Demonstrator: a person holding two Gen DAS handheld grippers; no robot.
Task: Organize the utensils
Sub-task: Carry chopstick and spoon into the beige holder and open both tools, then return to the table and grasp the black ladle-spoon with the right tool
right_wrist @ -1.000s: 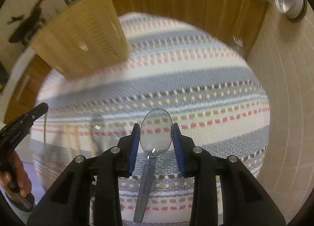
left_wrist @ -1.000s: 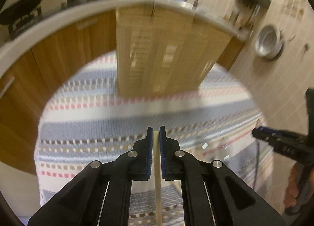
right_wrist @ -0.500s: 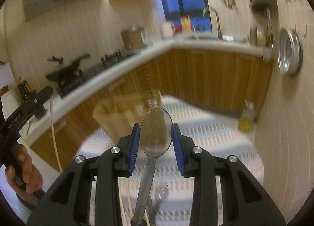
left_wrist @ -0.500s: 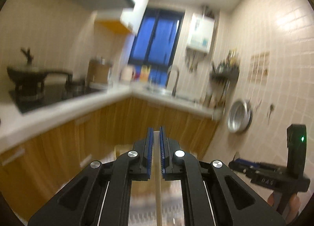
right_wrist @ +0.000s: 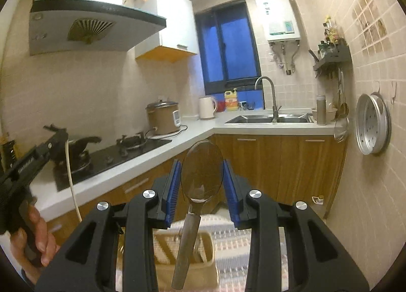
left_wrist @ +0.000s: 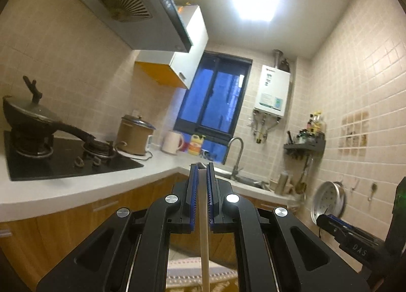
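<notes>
The right gripper (right_wrist: 201, 185) pinches a clear spoon (right_wrist: 200, 177) handle-down directly above the holder (right_wrist: 208, 254), while the left gripper (left_wrist: 200, 198) clamps 1 chopstick (left_wrist: 203, 236).

We note black bodies and blue ribbed pads on the left tongs (left_wrist: 200, 190) and the right tongs (right_wrist: 202, 185). The chopstick (left_wrist: 203, 241) is pale cream. The spoon (right_wrist: 198, 190) is clear with a grey handle. The organizer box (right_wrist: 185, 254) is tan. The rug (right_wrist: 236, 261) carries grey, white and pink stripes with small checks. The bench (right_wrist: 192, 134) is white over orange-brown wood cabinets (right_wrist: 279, 165). The wall tiles (left_wrist: 355, 88) are beige. The window (right_wrist: 228, 50) shows deep blue in a dark frame. The hob (left_wrist: 63, 162) is black.
</notes>
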